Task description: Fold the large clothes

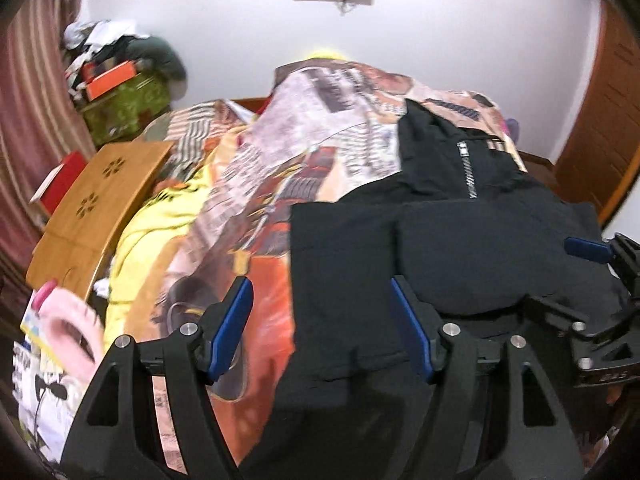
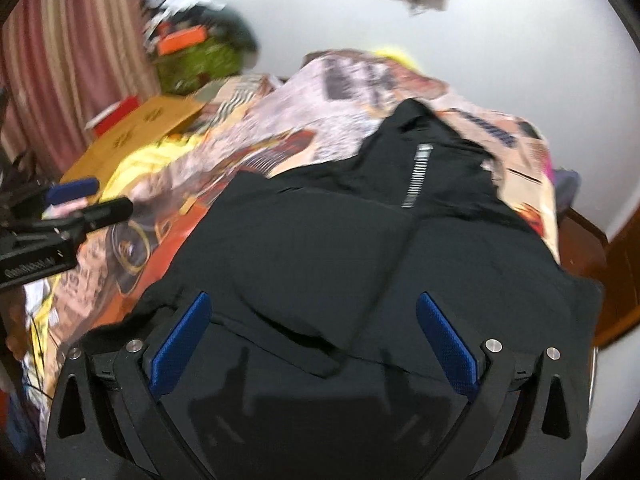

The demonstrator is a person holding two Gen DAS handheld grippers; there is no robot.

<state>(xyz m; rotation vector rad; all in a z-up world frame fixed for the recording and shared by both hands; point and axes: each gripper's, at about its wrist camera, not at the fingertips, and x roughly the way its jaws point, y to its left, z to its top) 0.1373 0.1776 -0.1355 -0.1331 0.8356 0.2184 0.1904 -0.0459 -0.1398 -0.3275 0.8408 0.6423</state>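
Observation:
A black zip-neck garment (image 1: 440, 240) (image 2: 320, 240) lies folded on the bed, its sides turned in over the front and its silver zipper (image 1: 468, 172) (image 2: 416, 176) facing up. My left gripper (image 1: 324, 320) hovers open over the garment's left edge, with nothing pinched between its blue pads. From the right wrist view it shows at the far left (image 2: 90, 200), off the garment. My right gripper (image 2: 314, 340) stands wide open above the garment's near part, its pads clear of the cloth. It also reaches in from the right edge of the left wrist view (image 1: 556, 276).
A patterned quilt (image 1: 320, 140) covers the bed, with a yellow garment (image 1: 160, 220) bunched on its left. A wooden lap table (image 1: 96, 204) and a red box (image 1: 60, 180) sit beside striped curtains (image 1: 28, 120). Clutter is piled on a green box (image 1: 128, 104). A wooden door (image 1: 600, 140) stands at right.

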